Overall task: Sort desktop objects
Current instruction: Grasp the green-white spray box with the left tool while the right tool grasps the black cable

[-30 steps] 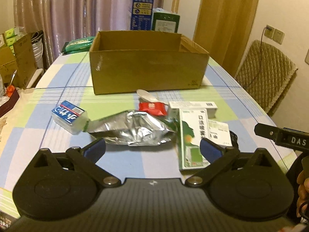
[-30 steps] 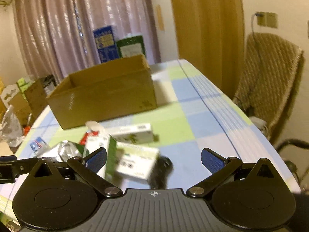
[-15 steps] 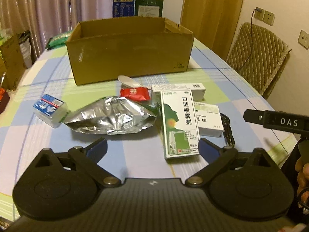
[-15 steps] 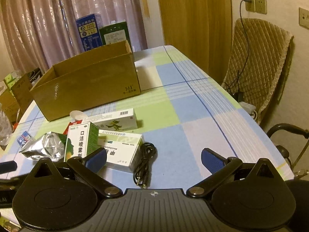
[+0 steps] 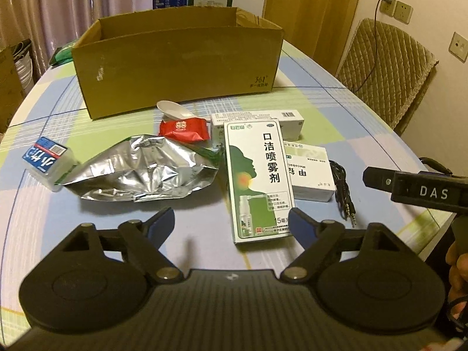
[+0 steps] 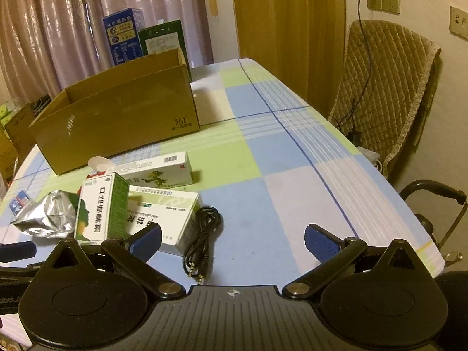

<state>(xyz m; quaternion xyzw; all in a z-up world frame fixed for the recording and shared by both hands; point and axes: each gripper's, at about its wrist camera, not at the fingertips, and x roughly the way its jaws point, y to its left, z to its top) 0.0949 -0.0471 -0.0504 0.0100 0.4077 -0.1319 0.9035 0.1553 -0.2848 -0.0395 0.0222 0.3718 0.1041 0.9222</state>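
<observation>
A table covered in a blue, green and white checked cloth (image 5: 44,228) fills the middle of both views. At upper centre of the left wrist view an open brown cardboard box (image 5: 178,64) stands on it. Just below the box lies a white plastic spoon (image 5: 174,110), with a small red foil packet (image 5: 184,129) beside it. At centre left a crumpled silver foil bag (image 5: 140,172) spreads out, and a small clear box with a blue label (image 5: 48,161) sits at its left end. Right of centre lie a long white carton with a barcode (image 5: 263,120), a green-and-white spray carton (image 5: 259,181) and a flat white medicine carton (image 5: 311,172). A coiled black audio cable (image 6: 203,237) lies just beside that last carton.
</observation>
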